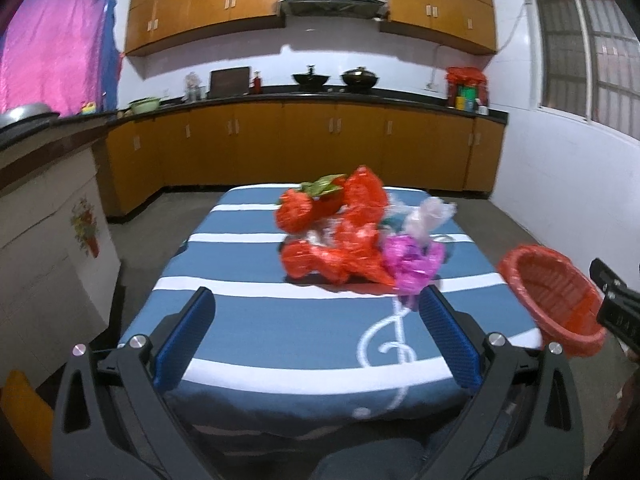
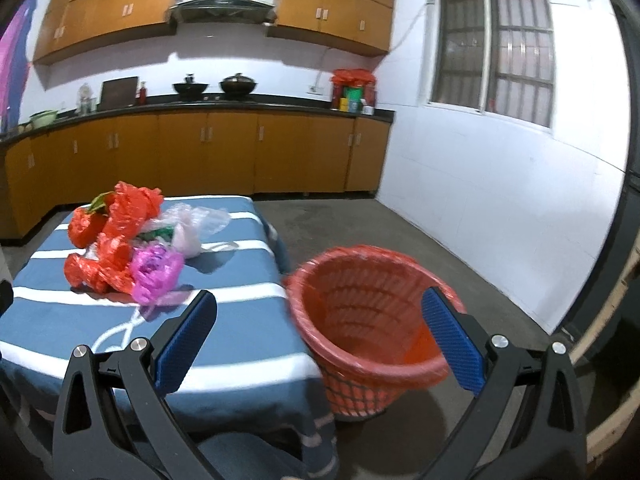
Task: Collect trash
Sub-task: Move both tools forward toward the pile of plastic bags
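Opening step of the trash round, by the look of it: nothing picked up yet. Left claw (image 1: 316, 332) spread wide and empty, aimed at the bag pile (image 1: 348, 232) on the striped worktop (image 1: 248, 308). Right claw (image 2: 320, 344) likewise released, hovering near the rim of the red bin (image 2: 360, 320) on the floor just beside the worktop's edge. Red, pink and clear bags heaped together past mid-worktop, crumpled, no clear long axis; pink bag (image 1: 412, 264) nearest the left claw. Bin tilted, mouth turned toward the right camera. Next, probably: reach forward, close on the pink bag's loose plastic, carry across to the bin.
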The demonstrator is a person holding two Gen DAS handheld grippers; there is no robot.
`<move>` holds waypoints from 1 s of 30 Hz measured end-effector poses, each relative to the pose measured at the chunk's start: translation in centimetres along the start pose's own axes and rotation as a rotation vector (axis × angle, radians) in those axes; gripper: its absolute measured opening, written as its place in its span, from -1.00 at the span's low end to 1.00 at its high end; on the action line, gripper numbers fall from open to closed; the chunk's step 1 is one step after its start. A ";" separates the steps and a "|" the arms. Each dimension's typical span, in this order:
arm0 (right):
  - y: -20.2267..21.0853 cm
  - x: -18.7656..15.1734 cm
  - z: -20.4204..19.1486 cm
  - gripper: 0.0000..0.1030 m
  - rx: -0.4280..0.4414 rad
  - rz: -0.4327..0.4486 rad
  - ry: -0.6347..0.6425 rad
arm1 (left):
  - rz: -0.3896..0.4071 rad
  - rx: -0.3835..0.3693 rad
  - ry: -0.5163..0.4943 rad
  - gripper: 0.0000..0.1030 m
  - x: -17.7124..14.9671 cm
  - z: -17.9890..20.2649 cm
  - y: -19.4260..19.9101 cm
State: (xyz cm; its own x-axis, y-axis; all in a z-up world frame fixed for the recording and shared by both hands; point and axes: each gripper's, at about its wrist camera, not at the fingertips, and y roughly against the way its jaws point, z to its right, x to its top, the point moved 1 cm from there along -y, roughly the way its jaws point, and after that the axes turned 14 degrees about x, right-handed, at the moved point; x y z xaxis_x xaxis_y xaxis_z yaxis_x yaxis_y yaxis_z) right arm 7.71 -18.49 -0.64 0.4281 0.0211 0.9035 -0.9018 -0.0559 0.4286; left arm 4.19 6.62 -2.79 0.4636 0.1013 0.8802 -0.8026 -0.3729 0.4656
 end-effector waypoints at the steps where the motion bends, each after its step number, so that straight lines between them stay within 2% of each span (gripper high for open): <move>1: -0.7 0.4 -0.3 0.97 0.020 -0.002 -0.004 | -0.008 0.006 0.008 0.93 0.1 -0.4 -0.5; 4: -2.8 1.6 -1.2 0.92 0.078 -0.009 -0.020 | -0.033 0.023 0.036 0.93 0.5 -1.6 -2.2; 8: -6.6 3.3 -2.7 0.67 0.132 -0.039 -0.017 | -0.048 0.044 0.069 0.93 1.1 -2.6 -4.4; 14: -12.5 4.7 -4.0 0.43 0.187 -0.097 -0.042 | -0.048 0.094 0.084 0.93 1.9 -3.3 -7.6; 25: -21.0 5.5 -6.2 0.13 0.204 -0.193 -0.013 | -0.087 0.099 0.101 0.93 3.1 -2.8 -13.3; 30: -22.5 5.0 -6.0 -0.05 0.211 -0.217 -0.022 | -0.095 0.090 0.109 0.93 3.6 -2.4 -14.9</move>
State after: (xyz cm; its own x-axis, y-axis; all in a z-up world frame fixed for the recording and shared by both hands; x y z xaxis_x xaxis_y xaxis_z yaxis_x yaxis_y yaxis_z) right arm 29.76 -11.18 -5.71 0.6127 0.0335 0.7896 -0.7579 -0.2584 0.5990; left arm 16.92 14.73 -6.37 0.4881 0.2379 0.8398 -0.7181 -0.4375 0.5413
